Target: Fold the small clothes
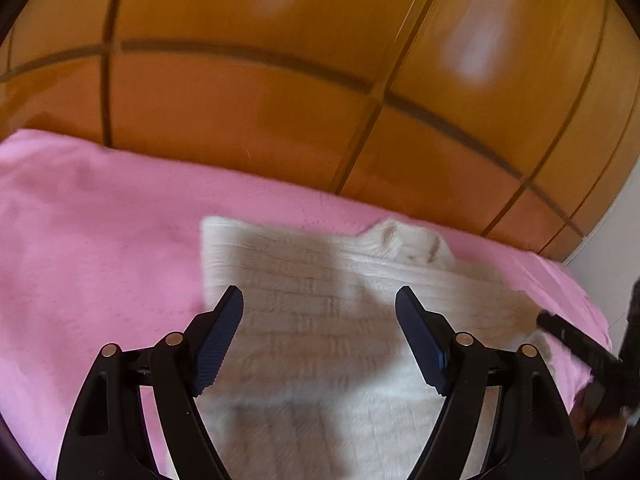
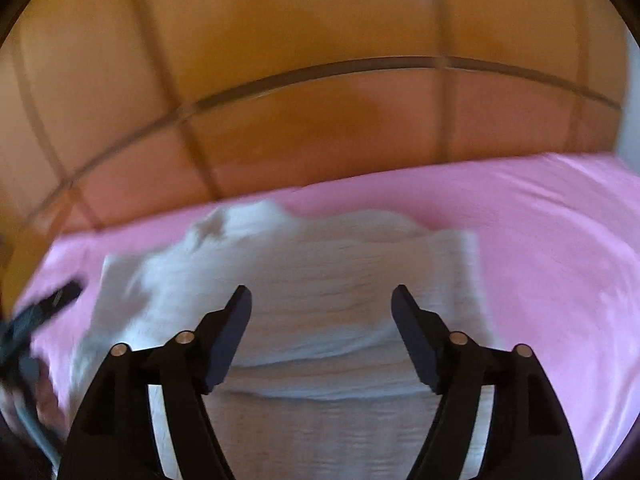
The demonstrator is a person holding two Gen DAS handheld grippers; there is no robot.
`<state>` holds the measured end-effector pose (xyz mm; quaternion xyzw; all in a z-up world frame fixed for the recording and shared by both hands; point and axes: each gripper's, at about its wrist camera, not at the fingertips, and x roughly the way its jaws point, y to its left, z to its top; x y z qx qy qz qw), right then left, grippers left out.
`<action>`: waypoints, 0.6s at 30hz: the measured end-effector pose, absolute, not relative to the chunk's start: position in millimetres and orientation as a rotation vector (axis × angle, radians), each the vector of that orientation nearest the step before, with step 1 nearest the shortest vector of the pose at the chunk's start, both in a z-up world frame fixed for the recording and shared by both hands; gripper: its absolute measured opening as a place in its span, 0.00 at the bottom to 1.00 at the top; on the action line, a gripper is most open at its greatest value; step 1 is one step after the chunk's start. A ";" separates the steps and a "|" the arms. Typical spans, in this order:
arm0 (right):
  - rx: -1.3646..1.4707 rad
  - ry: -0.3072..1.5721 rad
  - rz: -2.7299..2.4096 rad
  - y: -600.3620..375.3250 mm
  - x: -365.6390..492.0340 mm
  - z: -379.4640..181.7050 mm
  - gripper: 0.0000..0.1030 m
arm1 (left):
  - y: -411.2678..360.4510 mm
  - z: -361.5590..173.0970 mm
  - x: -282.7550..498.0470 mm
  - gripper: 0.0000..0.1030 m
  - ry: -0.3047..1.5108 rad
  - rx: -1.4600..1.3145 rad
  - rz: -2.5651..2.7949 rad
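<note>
A small cream knitted garment (image 1: 320,320) lies folded on a pink blanket (image 1: 100,240), its collar toward the far edge. My left gripper (image 1: 319,298) hovers over it, jaws wide apart, nothing between them. In the right wrist view the same garment (image 2: 320,280) shows a folded layer with an edge running across below the fingers. My right gripper (image 2: 321,298) is open above that fold, holding nothing. The other gripper shows as a dark blurred shape at the right edge of the left view (image 1: 580,344) and at the left edge of the right view (image 2: 44,304).
The pink blanket (image 2: 540,260) covers the surface around the garment. Behind it rise orange-brown wooden wardrobe panels (image 1: 260,112) with dark seams. A pale wall strip (image 1: 608,248) shows at the far right. A hand (image 2: 46,402) is visible low at the left.
</note>
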<state>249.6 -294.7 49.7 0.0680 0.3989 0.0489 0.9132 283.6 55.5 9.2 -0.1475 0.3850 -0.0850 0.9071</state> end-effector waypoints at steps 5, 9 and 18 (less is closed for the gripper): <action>0.005 0.968 0.092 -258.6 274.4 1.5 0.84 | 69.1 -44.8 318.5 0.73 0.961 -0.237 -0.012; 0.004 0.938 0.074 -257.3 271.4 -5.5 0.89 | 95.7 -43.0 294.7 0.73 0.938 -0.314 0.036; 0.033 0.883 0.037 -268.0 228.7 16.4 0.95 | 98.2 -22.1 204.9 0.73 0.869 -0.258 0.077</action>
